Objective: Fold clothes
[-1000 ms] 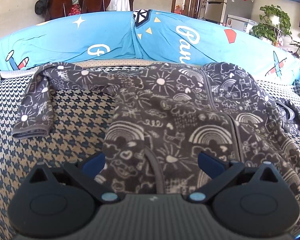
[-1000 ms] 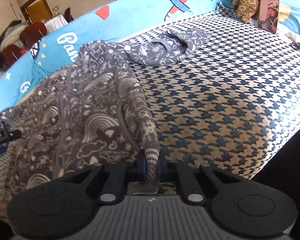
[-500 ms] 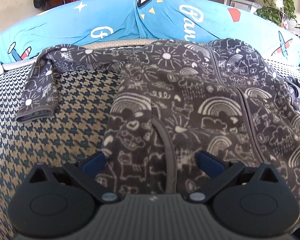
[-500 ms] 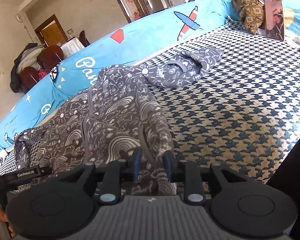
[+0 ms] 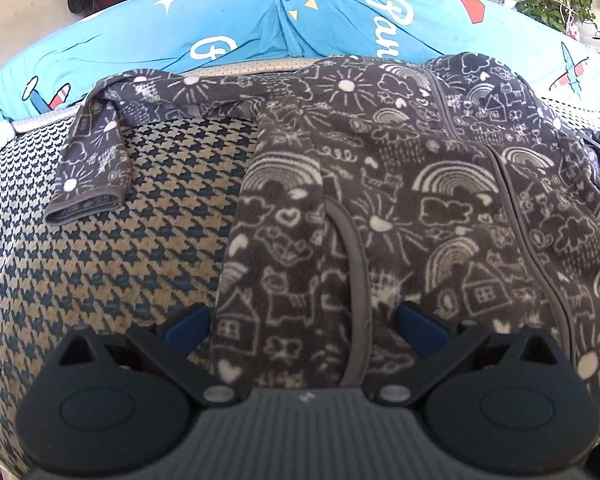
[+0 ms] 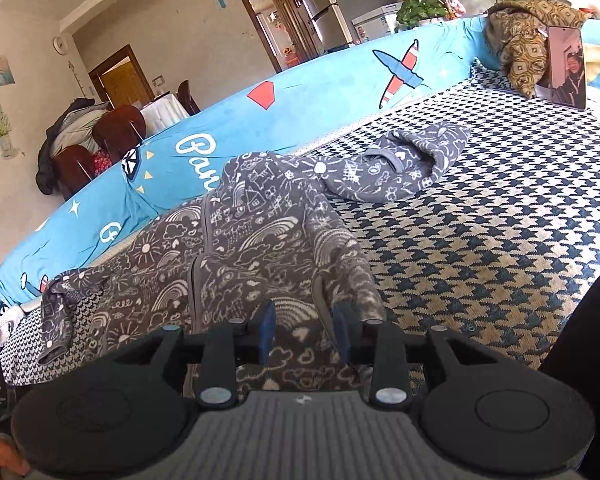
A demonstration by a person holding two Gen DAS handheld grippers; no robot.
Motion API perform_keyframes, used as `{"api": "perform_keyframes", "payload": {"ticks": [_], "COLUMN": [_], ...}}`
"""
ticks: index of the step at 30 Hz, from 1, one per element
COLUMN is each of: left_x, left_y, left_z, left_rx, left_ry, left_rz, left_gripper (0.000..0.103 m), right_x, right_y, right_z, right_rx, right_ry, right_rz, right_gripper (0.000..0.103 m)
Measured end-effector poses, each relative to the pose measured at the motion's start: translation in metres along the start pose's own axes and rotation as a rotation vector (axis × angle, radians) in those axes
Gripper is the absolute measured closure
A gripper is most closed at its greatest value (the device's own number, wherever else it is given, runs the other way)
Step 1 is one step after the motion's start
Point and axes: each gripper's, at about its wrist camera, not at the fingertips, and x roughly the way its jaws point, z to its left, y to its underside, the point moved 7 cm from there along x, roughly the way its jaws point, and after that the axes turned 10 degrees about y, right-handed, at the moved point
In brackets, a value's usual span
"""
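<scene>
The dark grey fleece jacket printed with white rainbows, suns and houses lay spread across the blue-and-tan houndstooth woven cover, its upper part reaching up against the bright blue cartoon-printed bolster behind. One sleeve with a banded cuff stretched out flat on the cover to the left in the left wrist view, and the hood lay off to the far side in the right wrist view. The left gripper stood with its blue pads wide apart, straddling the near hem around the grey zipper band without pressing on it. The right gripper was opening, the fleece edge lying loosely between its pads and no longer pinched. The step in hand appeared to be letting the bottom edge down after tugging the body straight. To do it well, the release should finish only once the hem rests flat, so no ridge forms near the zipper. The bunched rise of cloth along the right side of the body probably needs smoothing toward the bolster before any fold is taken. Each next grasp is best taken at a seam or a cuff, where the thick fleece gives a firm edge, and the sleeves brought inward first so the later fold lands square.
</scene>
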Motion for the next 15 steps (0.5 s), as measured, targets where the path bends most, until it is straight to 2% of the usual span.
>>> {"api": "perform_keyframes", "payload": {"ticks": [2,4,7,12,15], "left_x": [-0.002,-0.003,-0.005,-0.011,-0.015], "left_y": [0.002,0.002,0.003,0.001,-0.003], "left_z": [0.004,0.004,0.004,0.000,-0.005], "left_rx": [-0.017,-0.018,-0.016,-0.022,-0.030], "left_ry": [-0.003,-0.012,-0.027,-0.036,-0.008], "left_rz": [0.002,0.001,-0.001,-0.010,-0.026], "left_gripper": [0.000,0.000,0.000,0.000,0.000], "right_x": [0.003,0.011,0.024,0.027,0.025], "right_y": [0.004,0.014,0.028,0.037,0.035], "right_z": [0.005,0.009,0.009,0.013,0.016], "right_rx": [-0.021,-0.040,-0.082,-0.133,-0.120], "right_ry": [-0.031,-0.030,0.031,0.042,0.016], "right_rz": [0.034,0.105,0.199,0.225,0.224], "right_gripper": [0.070,0.070,0.070,0.061,0.061]}}
